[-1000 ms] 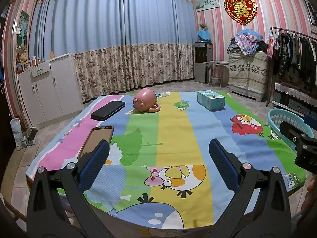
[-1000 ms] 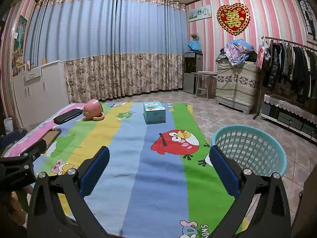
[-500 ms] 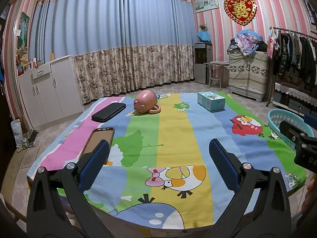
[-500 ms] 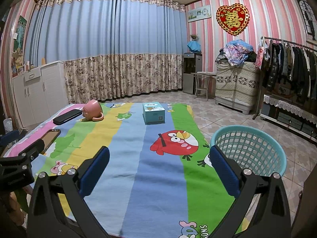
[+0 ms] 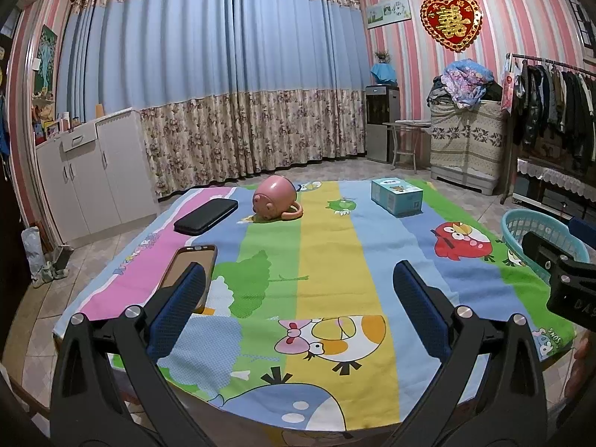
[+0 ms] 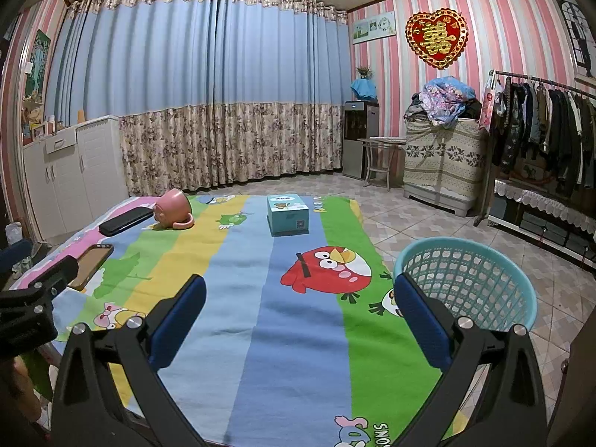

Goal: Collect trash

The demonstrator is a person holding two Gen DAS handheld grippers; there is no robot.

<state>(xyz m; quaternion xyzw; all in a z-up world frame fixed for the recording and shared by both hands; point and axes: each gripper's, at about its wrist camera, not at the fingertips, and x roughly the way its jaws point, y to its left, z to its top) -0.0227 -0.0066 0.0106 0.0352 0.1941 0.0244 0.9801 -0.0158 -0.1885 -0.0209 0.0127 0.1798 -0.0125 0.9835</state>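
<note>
A table under a colourful cartoon cloth [image 5: 327,246] [image 6: 246,298] carries a pink mug [image 5: 273,199] [image 6: 174,209] lying on its side, a teal box [image 5: 396,196] [image 6: 287,213], a black case [image 5: 205,215] [image 6: 126,220] and a phone [image 5: 188,273] [image 6: 91,265]. A teal mesh basket [image 6: 465,283] [image 5: 540,234] stands on the floor at the table's right. My left gripper [image 5: 298,294] hovers open over the near table edge, nothing between its blue pads. My right gripper [image 6: 298,298] is open too, over the table's right half, its right finger in front of the basket.
White cabinets [image 5: 89,171] line the left wall. A clothes rack [image 6: 540,130], a covered chest with piled bedding [image 6: 443,156], a small table [image 6: 380,156] and a water dispenser [image 6: 359,138] stand at the right and back. Tiled floor surrounds the table.
Both views have shifted only slightly; the grippers stay open and nothing on the table has moved.
</note>
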